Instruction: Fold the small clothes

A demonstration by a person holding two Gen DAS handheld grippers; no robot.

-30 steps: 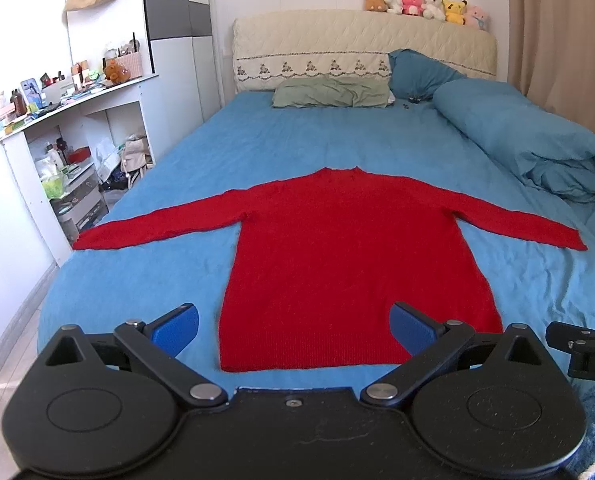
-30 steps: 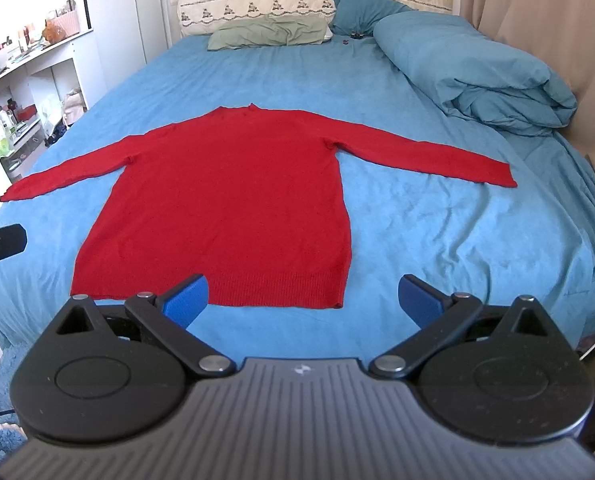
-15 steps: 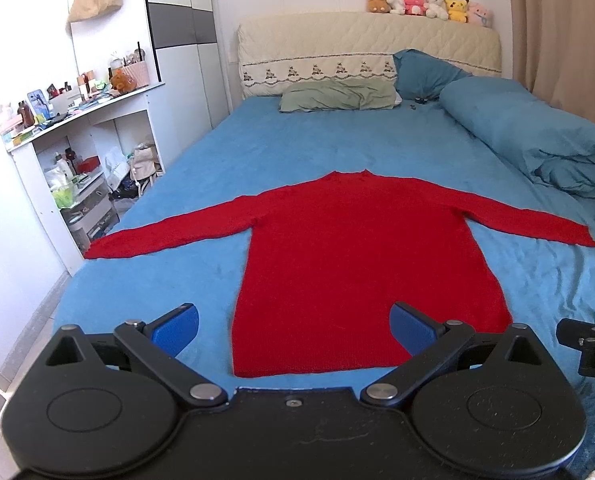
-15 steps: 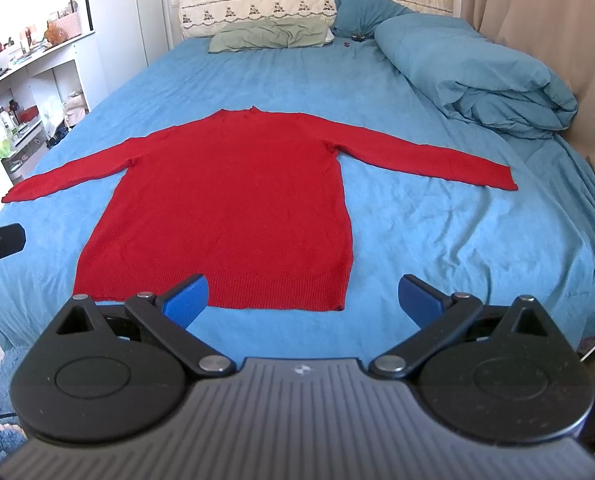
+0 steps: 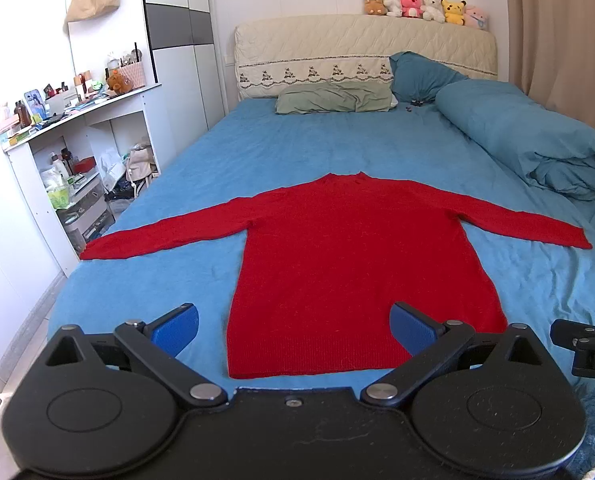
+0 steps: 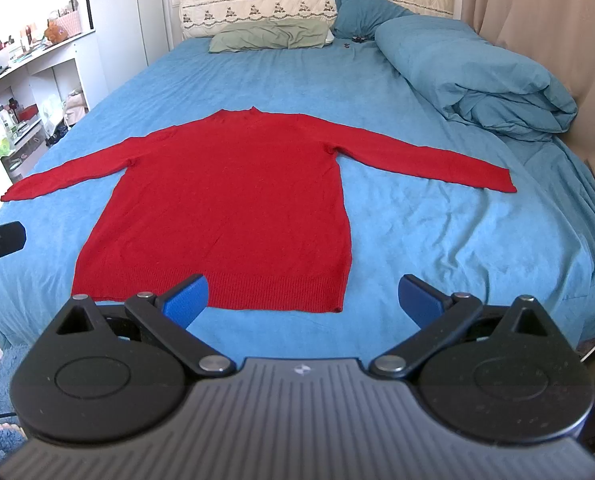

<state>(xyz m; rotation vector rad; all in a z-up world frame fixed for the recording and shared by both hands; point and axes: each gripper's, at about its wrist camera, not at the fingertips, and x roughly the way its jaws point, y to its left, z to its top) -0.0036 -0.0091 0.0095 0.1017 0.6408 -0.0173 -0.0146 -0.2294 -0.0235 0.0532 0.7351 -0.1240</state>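
A red long-sleeved sweater [image 5: 353,256] lies flat on the blue bed [image 5: 297,148], sleeves spread out to both sides, hem toward me. It also shows in the right wrist view [image 6: 225,200]. My left gripper [image 5: 293,326] is open and empty, held above the hem near the foot of the bed. My right gripper [image 6: 303,296] is open and empty, above the hem's right part. Neither gripper touches the sweater.
A rolled blue duvet [image 5: 529,148] lies along the bed's right side. A green pillow [image 5: 333,98] and a blue pillow [image 5: 421,76] lie by the headboard. White shelves with clutter [image 5: 69,152] stand left of the bed. A curtain [image 6: 545,20] hangs at the right.
The left gripper has drifted a little left and tilted up, so the sweater sits further right and lower in its view. The right gripper has barely moved. Both stay open.
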